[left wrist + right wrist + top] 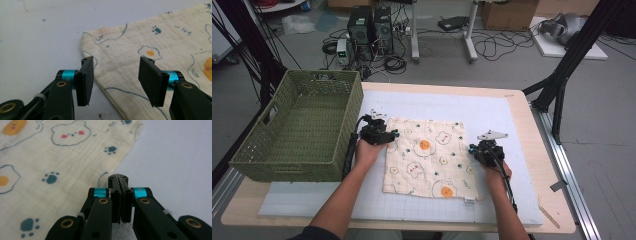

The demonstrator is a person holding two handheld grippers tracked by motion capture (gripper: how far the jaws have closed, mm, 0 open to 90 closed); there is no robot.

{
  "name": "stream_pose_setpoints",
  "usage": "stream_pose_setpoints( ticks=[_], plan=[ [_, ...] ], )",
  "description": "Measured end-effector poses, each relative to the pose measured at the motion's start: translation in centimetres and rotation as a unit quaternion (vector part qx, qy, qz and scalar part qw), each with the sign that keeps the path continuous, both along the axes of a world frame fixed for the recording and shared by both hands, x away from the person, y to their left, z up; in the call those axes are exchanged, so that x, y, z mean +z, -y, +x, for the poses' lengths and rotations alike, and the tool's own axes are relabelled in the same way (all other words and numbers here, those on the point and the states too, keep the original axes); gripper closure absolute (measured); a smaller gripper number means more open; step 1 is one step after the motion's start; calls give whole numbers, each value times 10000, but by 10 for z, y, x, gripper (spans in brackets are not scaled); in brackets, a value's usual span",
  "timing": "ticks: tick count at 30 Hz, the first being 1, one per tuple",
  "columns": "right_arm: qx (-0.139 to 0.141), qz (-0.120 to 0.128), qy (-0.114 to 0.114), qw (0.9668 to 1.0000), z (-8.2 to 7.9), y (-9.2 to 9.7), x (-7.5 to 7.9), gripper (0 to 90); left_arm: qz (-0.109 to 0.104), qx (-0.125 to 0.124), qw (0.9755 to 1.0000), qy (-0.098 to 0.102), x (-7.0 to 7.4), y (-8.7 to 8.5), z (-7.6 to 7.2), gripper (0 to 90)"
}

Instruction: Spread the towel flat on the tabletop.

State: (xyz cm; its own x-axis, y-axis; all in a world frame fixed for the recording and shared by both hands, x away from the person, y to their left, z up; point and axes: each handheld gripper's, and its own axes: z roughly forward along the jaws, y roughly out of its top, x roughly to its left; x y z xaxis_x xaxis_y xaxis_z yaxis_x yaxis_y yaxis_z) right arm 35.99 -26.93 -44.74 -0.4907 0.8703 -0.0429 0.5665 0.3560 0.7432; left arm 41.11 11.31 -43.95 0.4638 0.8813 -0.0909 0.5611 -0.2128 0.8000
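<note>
While cloth [425, 157] lies flat | L tongs [116, 82] straddle edge | R tongs [121, 195] pinch edge

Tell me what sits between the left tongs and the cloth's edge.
Nothing visible does. The left tongs stand open right at the edge of the cloth, with bare mat beside them.

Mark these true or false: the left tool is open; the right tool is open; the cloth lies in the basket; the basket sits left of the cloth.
1. The left tool is open. True.
2. The right tool is open. False: its jaws are shut, at the edge of the cloth.
3. The cloth lies in the basket. False: it lies flat on the table.
4. The basket sits left of the cloth. True.
</note>
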Motion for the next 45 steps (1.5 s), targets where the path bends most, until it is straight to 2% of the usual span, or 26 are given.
stream_pose_setpoints(
  ticks=[2, 4, 6, 7, 10, 12, 15, 17, 18, 19, 21, 22, 23, 24, 25, 28, 30, 33, 34, 36, 37, 39, 41, 45],
  plan=[
    [-98, -10, 33, 9999, -2, 4, 2, 872, 40, -42, 10000, -30, -1, 0, -3, 471],
    [-29, 203, 108, 9997, -5, 8, 3, 800, -14, -50, 10000, -20, -3, -1, -10, 471],
    [53, 288, 180, 9994, -8, 9, 6, 736, 3, -154, 9997, -169, -3, -2, -12, 469],
    [108, 393, 176, 9990, -10, 8, 7, 698, -9, -191, 9997, -174, -2, -1, -14, 469],
    [309, 572, 23, 9979, -16, 5, 7, 597, -95, -233, 9997, 2, 3, 0, -23, 482],
    [365, 407, -45, 9985, -20, 0, 6, 584, -78, -292, 9995, -49, 3, 1, -28, 485],
    [370, 359, -213, 9984, -24, -5, -1, 640, -69, -340, 9993, -108, 0, 1, -37, 502],
    [470, 503, -284, 9972, -25, -4, -1, 839, 35, -399, 9991, -122, -2, 2, -43, 523],
    [510, 518, -287, 9969, -25, -4, -1, 863, 72, -435, 9989, -150, -4, 3, -46, 525],
    [494, 418, -263, 9976, -27, -6, 0, 869, 123, -467, 9986, -201, -7, 4, -49, 537],
    [376, 247, -202, 9988, -29, -7, 1, 874, 332, -521, 9981, -40, -7, 6, -55, 565],
    [280, 117, -154, 9994, -30, -7, 1, 874, 479, -582, 9971, 54, -7, 8, -59, 665],
    [183, 58, -75, 9998, -32, -4, 2, 874, 517, -596, 9969, 70, -7, 7, -61, 755],
    [105, 49, -91, 9999, -34, -3, 2, 874, 487, -591, 9970, 69, -7, 5, -61, 824],
    [66, 97, -89, 9999, -35, -1, 1, 874, 443, -583, 9973, 48, -7, 3, -62, 866],
    [46, 125, -88, 9999, -40, -1, 1, 867, 505, -559, 9971, 66, -6, 1, -64, 886],
    [125, 219, -66, 9997, -42, 0, 2, 760, 607, -509, 9968, 102, -5, -1, -65, 887],
    [97, 366, 56, 9993, -48, 5, 5, 586, 581, -371, 9975, 132, -5, -8, -66, 882],
    [17, 387, 120, 9992, -51, 7, 7, 534, 505, -286, 9982, 151, -6, -11, -66, 865],
    [-84, 449, 285, 9985, -55, 14, 10, 436, 317, -236, 9992, 18, -8, -18, -66, 696],
    [-146, 483, 340, 9981, -57, 17, 13, 385, 206, -259, 9994, 74, -8, -20, -67, 640],
    [-267, 401, 451, 9978, -60, 21, 17, 328, -4, -406, 9989, 214, -7, -22, -72, 593],
    [-221, 472, 508, 9973, -64, 25, 21, 300, -261, -528, 9976, 370, -5, -23, -77, 529],
    [-35, 522, 573, 9970, -76, 29, 27, 260, -845, -711, 9923, 565, 0, -24, -83, 377]
  ],
)
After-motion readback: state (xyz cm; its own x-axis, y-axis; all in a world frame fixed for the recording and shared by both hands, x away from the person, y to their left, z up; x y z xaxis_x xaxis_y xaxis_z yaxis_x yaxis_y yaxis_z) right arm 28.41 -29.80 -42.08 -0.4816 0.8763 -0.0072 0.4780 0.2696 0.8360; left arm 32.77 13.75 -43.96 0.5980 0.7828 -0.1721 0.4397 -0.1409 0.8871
